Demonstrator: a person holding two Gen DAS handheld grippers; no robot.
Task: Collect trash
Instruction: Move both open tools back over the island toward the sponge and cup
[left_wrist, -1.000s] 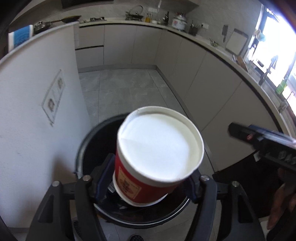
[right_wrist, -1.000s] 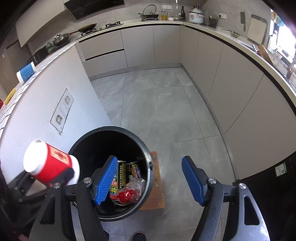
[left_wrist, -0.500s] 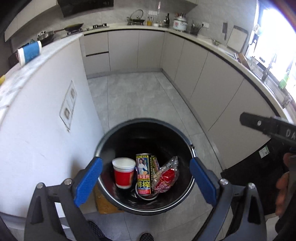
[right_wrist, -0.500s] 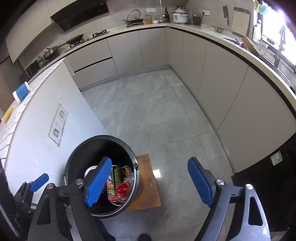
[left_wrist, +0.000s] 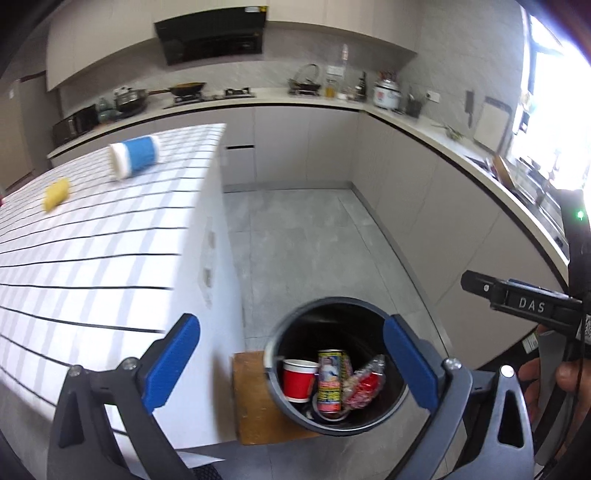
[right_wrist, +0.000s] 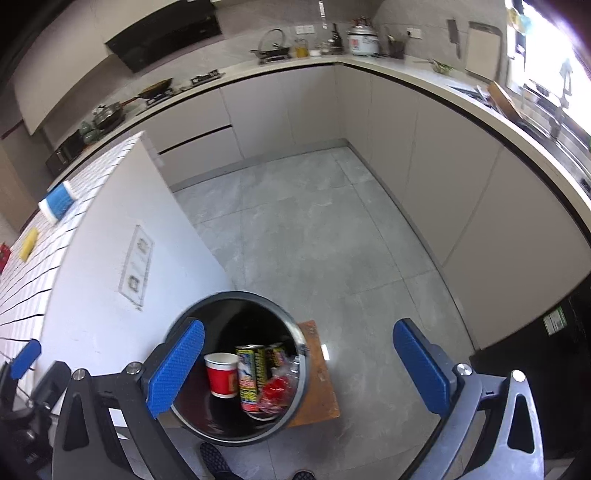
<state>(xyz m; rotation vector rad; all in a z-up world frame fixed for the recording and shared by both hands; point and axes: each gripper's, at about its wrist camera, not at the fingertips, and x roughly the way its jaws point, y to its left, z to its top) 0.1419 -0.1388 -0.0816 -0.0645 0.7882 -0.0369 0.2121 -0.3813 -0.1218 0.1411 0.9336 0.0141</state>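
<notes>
While both sets of tongs hang above the bin (left_wrist: 334, 373), neither carries anything: the left tongs (left_wrist: 291, 363) stand spread wide with nothing between the blue pads, and the right tongs (right_wrist: 299, 365) are spread just as wide and equally bare. The bin sits on the floor, tight against the end wall of the tabletop (left_wrist: 92, 236), probably so that trash lifted off that surface has only a short way to travel. A wooden board (left_wrist: 255, 398) lies under it.

Inside the bin a red cup (left_wrist: 298, 379) stands upright with its mouth up, touching a printed can (left_wrist: 330, 380), and a crumpled red wrapper (left_wrist: 364, 380) leans on the can's far side. From the right wrist view the same three items crowd one side of the bin, leaving dark, unfilled space elsewhere.

On the tiled tabletop, well apart from the bin, a blue cup (left_wrist: 135, 157) lies on its side and a small yellow item (left_wrist: 56, 192) rests nearer the left edge; blur hides what the yellow item is. Those two look like the remaining trash, so the job seems partly done, and the wide stance of the tongs suits reaching for the blue cup next.
</notes>
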